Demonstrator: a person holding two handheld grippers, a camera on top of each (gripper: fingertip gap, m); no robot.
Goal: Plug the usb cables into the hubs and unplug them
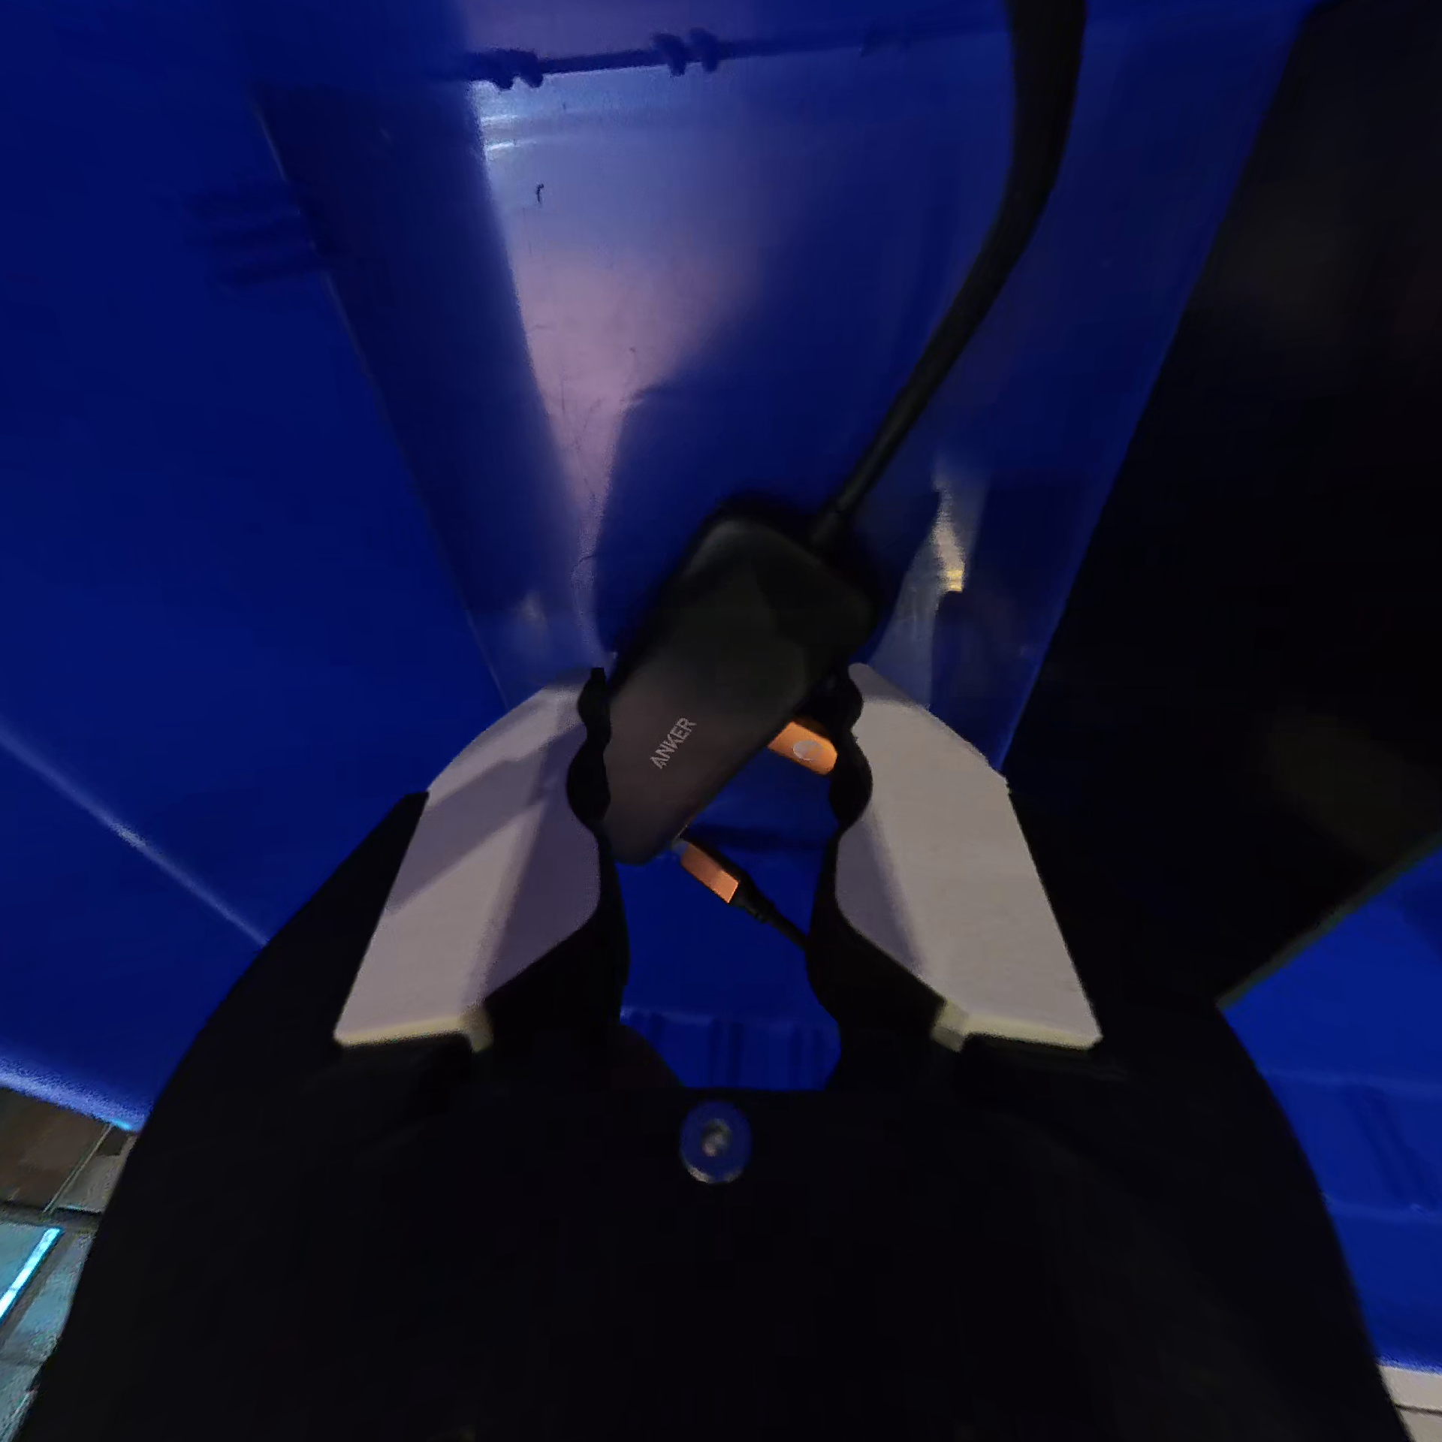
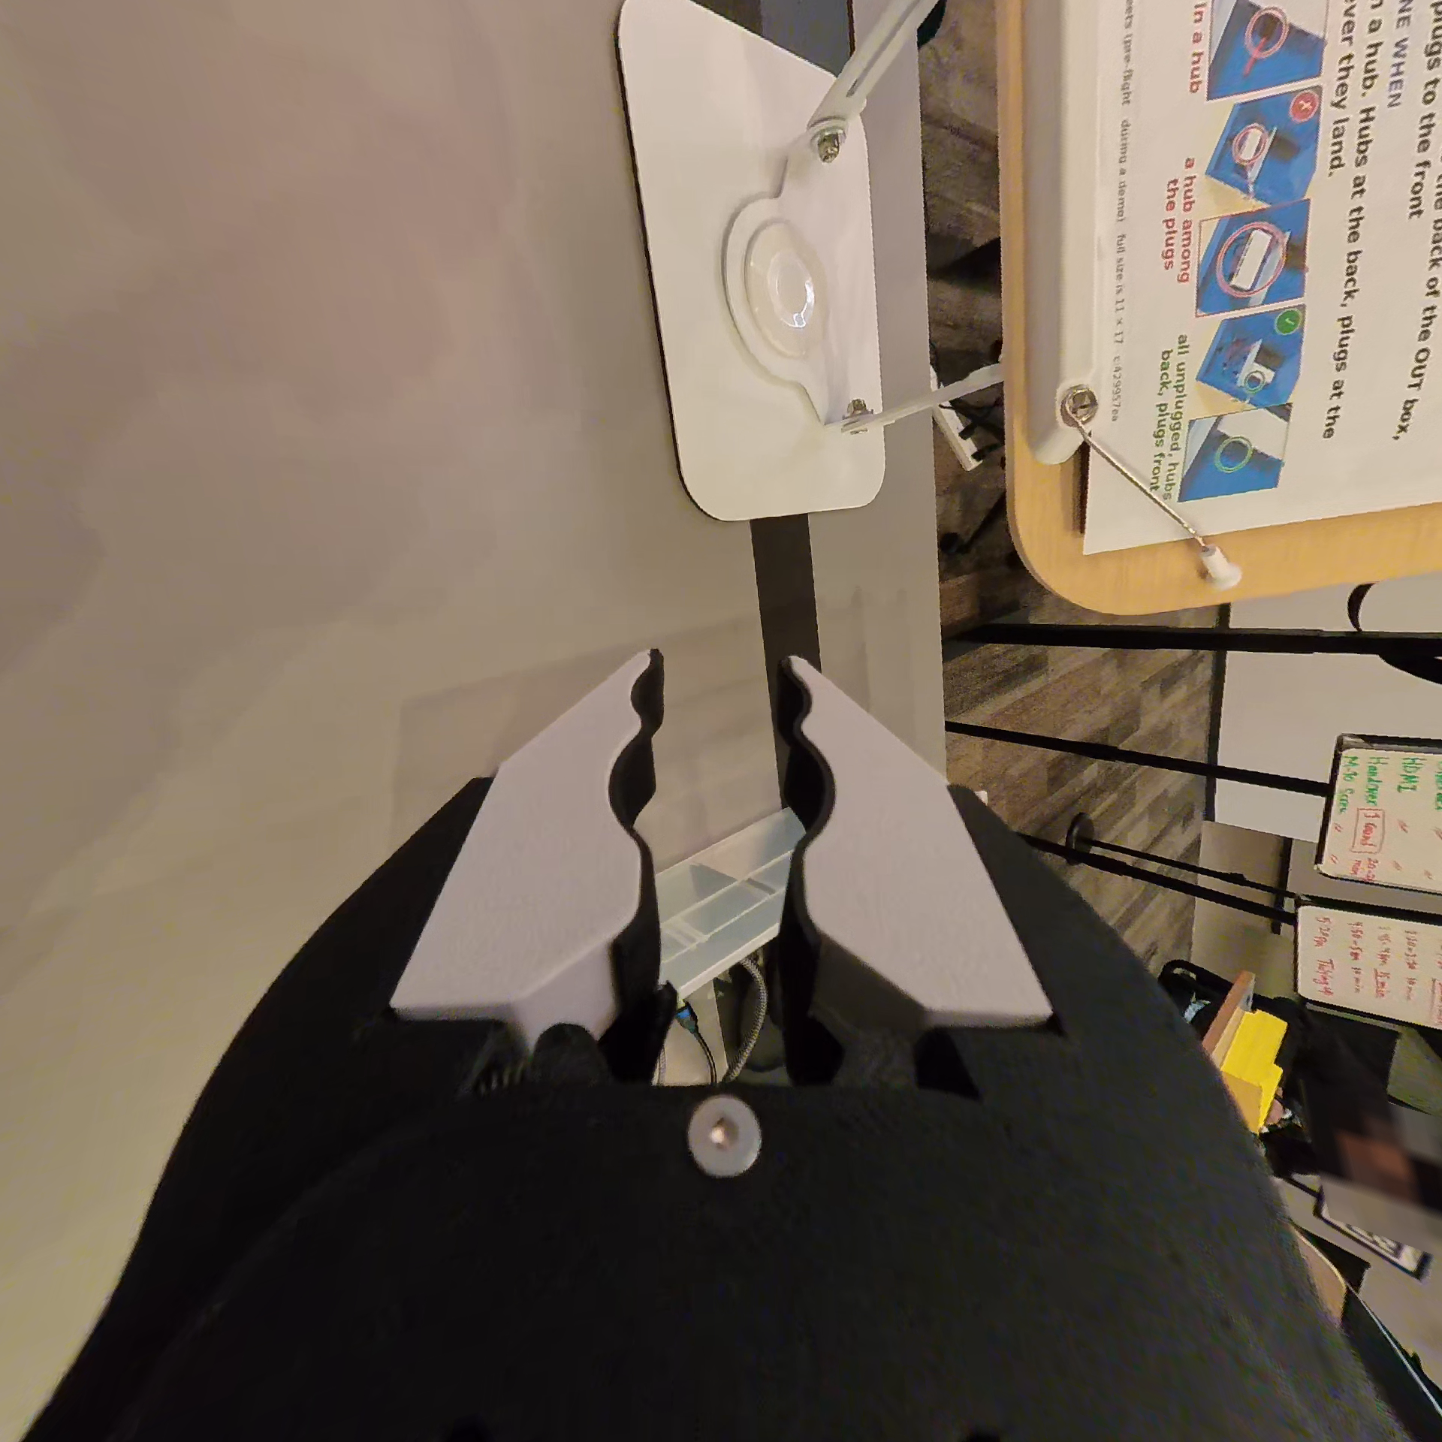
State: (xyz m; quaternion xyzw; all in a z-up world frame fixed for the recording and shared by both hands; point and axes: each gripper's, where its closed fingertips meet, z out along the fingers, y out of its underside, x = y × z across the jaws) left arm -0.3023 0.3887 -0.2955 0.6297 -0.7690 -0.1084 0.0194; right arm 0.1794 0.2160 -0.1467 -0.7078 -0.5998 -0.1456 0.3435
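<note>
Two orange plugs (image 1: 802, 747) sit in the dark hub (image 1: 726, 687), which the left tongs (image 1: 722, 706) clamp inside the blue bin (image 1: 234, 546); the right tongs (image 2: 722, 671) hang slightly parted, empty, away from it

One dark grey hub (image 1: 726, 687) with one black cable (image 1: 960, 328) running from its far end. Two orange plugs (image 1: 804, 747) sit at the hub's side, the second (image 1: 708, 874) lower down. One blue bin (image 1: 312, 468) surrounds them. Two claws, one per view: the left claw (image 1: 722, 702) and the right claw (image 2: 722, 671). One white plate (image 2: 702, 390), one wooden board (image 2: 1045, 499), two whiteboards (image 2: 1381, 819), the second (image 2: 1365, 967) just below.
</note>
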